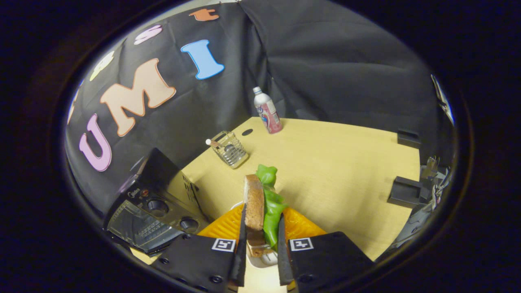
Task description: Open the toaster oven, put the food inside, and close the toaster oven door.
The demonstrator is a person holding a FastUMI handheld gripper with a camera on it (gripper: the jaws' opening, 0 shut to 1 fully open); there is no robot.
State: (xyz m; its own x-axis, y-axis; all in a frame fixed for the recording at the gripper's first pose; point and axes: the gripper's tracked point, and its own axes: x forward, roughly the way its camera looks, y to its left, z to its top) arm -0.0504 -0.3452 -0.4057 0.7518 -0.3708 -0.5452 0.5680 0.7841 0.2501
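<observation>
Table [333, 171]: pale wood, bearing all items below.
Toaster oven [152, 213]: near left, door closed.
Gripper [261, 244]: jaws narrowed, both fingers pressing a sandwich [260, 207] of bread and green lettuce, held upright above an orange plate [301, 228].
Wire basket [230, 149]: far, left of centre.
Bottle [267, 110]: far, at the table's back edge.

Pink-labelled bottle [267, 110], wire basket [230, 149], wooden table [346, 162], orange plate [222, 228]

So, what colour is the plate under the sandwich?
Orange, ridged plate, seen in the gripper view below the sandwich clamped by the gripper.
</observation>
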